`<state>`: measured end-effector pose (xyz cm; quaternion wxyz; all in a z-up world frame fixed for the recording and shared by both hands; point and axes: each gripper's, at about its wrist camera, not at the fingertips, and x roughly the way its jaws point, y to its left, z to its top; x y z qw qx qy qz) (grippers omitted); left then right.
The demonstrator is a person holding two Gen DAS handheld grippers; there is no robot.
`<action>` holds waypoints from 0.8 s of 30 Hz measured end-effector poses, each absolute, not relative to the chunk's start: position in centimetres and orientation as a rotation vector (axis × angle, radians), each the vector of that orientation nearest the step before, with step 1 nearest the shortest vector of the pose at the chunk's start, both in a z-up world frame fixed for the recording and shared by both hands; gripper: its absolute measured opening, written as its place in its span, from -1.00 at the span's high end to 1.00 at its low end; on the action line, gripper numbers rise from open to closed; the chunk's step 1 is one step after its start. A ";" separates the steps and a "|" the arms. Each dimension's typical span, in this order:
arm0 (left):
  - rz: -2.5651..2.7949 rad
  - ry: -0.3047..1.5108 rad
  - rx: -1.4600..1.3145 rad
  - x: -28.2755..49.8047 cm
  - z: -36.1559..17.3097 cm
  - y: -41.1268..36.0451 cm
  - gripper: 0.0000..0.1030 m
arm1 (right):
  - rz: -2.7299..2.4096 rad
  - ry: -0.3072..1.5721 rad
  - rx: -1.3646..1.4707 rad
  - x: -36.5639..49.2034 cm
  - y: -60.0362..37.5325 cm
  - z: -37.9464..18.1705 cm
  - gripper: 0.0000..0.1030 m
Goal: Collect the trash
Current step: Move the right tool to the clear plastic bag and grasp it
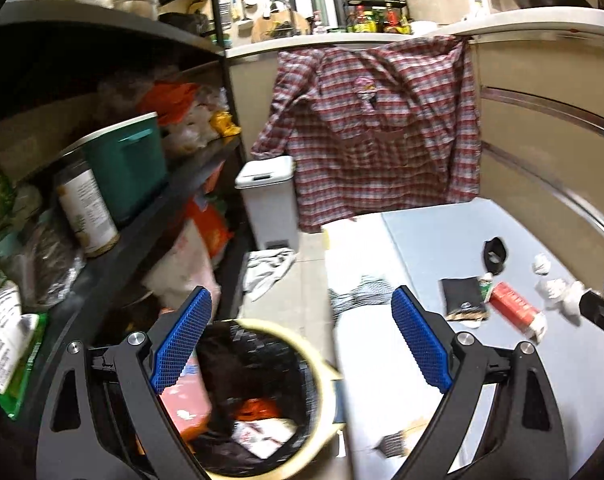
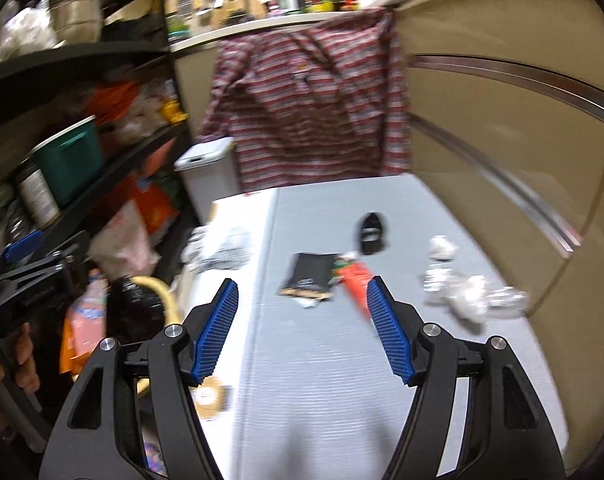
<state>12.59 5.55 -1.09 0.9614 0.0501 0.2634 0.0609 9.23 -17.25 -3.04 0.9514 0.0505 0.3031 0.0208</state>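
Blue pads of the right gripper (image 2: 302, 328) stand apart over the grey mat (image 2: 342, 380), holding nothing; the left gripper (image 1: 302, 340) is likewise open and empty. Beyond them lie a black packet (image 2: 310, 276), red tube (image 2: 356, 282) and crumpled tissues (image 2: 470, 296). Left of the mat, the bin (image 1: 302, 408) holds wrappers and a black bag. Loose tissues could slip a wide grip.

Right wrist view motion-blurred throughout; crumpled white wads (image 2: 468, 294) on the desk (image 2: 322, 360) smear into streaks, count unreadable. Red tube (image 2: 352, 278) partly hidden behind a blue pad. Left wrist view: wastebasket (image 1: 297, 364) cut by bottom edge, contents indistinct. Right hand-held gripper (image 1: 600, 304) cropped at right edge. Jar label (image 1: 87, 210) illegible.
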 end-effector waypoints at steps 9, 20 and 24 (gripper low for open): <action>0.066 0.547 0.098 14.5 -2.7 0.1 -0.80 | -0.136 0.605 0.168 12.3 -27.2 -6.6 -0.30; 0.032 0.589 0.129 16.0 -4.3 -2.2 -0.80 | -0.223 0.709 0.238 17.7 -32.7 -12.7 -0.30; 0.032 0.599 0.143 16.4 -4.7 -2.4 -0.80 | -0.238 0.698 0.219 18.7 -33.0 -13.7 -0.30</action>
